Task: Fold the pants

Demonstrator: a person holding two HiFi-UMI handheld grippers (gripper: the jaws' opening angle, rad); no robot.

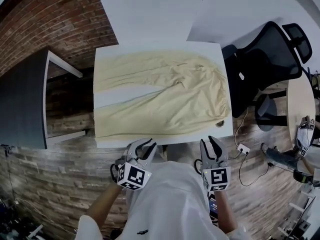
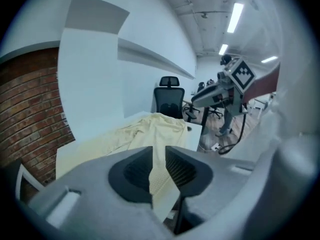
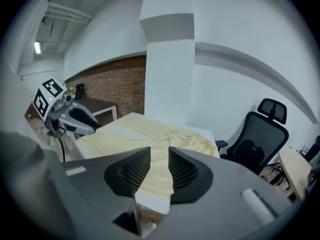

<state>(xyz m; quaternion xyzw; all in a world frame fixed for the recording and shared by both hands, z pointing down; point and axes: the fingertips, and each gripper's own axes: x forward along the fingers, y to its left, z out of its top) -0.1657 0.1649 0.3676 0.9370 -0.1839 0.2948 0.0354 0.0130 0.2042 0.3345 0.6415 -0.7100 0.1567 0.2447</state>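
A: While the pants [image 1: 160,96] lie spread flat across the table [image 1: 165,140], legs to the left and waist to the right, is any fold made?

B: None, I judge; all the folding is left.

A: And the grippers?

B: The left gripper [image 1: 144,146] and right gripper [image 1: 211,144] hover short of the table's near edge. Each is parted only narrowly and holds nothing. The head view shows the whole garment; only the gripper views show those empty gaps.

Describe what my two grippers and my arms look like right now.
The left gripper and right gripper match. Each has a pale grey-white body, tapering jaws lined with black ribbed pads, and a white cube with black square markers at the back. A black cable trails from the right one. The person wears a white top.
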